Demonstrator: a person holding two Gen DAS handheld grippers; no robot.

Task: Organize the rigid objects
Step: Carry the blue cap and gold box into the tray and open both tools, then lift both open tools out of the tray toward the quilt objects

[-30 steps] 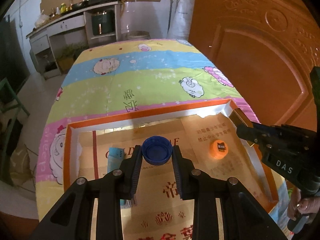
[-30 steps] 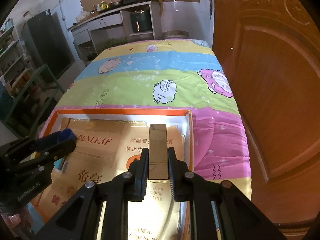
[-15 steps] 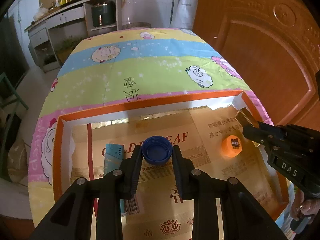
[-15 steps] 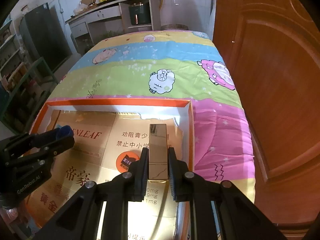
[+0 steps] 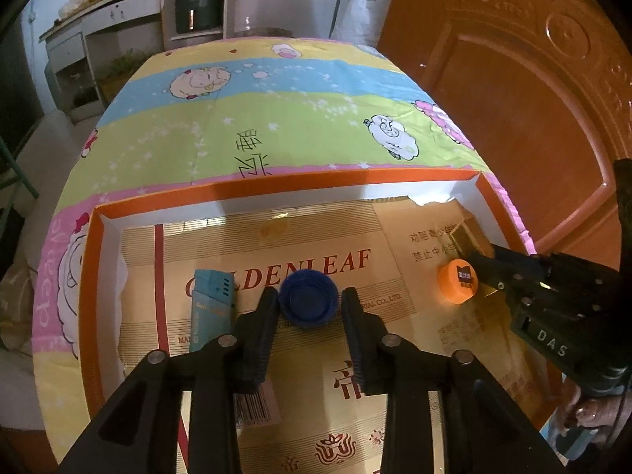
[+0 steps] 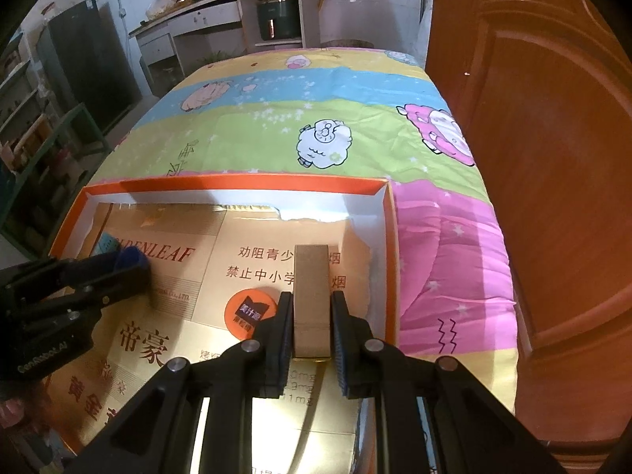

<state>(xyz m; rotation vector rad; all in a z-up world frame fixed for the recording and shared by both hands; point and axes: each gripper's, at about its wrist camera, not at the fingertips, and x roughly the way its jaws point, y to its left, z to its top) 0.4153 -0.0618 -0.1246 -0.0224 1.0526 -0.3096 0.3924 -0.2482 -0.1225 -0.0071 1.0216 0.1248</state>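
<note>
A shallow orange-rimmed tray point(image 5: 276, 185) lined with gold printed card lies on the bed. A blue bottle cap point(image 5: 308, 306) sits on the lining between the fingers of my left gripper point(image 5: 310, 294). The jaws are opening, and a gap shows beside the right pad. In the right wrist view, my right gripper point(image 6: 311, 296) is shut on a slim gold box point(image 6: 312, 268), held low over the tray's right end point(image 6: 389, 260). An orange cap point(image 6: 249, 310) lies just left of the gold box. A teal lighter-like piece point(image 5: 211, 304) lies left of the blue cap.
The tray rests on a sheep-print bedspread point(image 5: 300, 126). A carved wooden door point(image 5: 533, 118) stands close along the right side. A hand point(image 5: 584, 410) grips the right tool's handle. A counter with appliances point(image 6: 252, 8) stands far behind the bed.
The left jaws have spread apart, letting go of the blue cap. Both grippers have sunk toward the tray floor. The right gripper still clamps the gold box.
</note>
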